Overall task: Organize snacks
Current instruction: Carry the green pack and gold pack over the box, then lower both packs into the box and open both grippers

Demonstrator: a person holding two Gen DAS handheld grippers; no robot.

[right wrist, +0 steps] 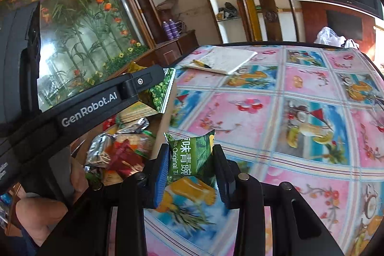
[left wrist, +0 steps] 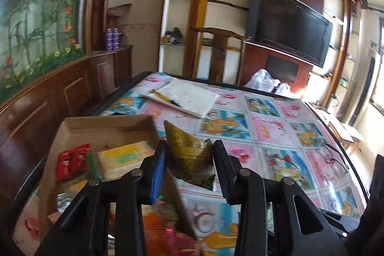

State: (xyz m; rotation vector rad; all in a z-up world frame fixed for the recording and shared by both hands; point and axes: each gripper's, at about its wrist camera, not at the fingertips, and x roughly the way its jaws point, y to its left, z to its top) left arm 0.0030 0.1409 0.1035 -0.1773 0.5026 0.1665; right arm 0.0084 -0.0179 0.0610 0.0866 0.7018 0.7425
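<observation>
My left gripper (left wrist: 189, 155) is shut on a green-gold snack packet (left wrist: 188, 152) and holds it above the right wall of a cardboard box (left wrist: 108, 128). The box holds red packets (left wrist: 72, 161), a yellow cracker pack (left wrist: 124, 158) and other snacks. In the right wrist view my right gripper (right wrist: 189, 157) is shut on a green pea snack packet (right wrist: 189, 155) just right of the box (right wrist: 165, 126). The left gripper's arm (right wrist: 96, 102) crosses that view with its packet (right wrist: 163, 90) over the box, above silver and red wrappers (right wrist: 120, 148).
The table (left wrist: 276, 136) has a bright patterned cloth. A white notebook with a pen (left wrist: 187, 97) lies at its far side. A wooden chair (left wrist: 218, 52) stands behind the table, and a TV (left wrist: 288, 23) hangs on the wall. Glasses (left wrist: 333, 155) lie at the right edge.
</observation>
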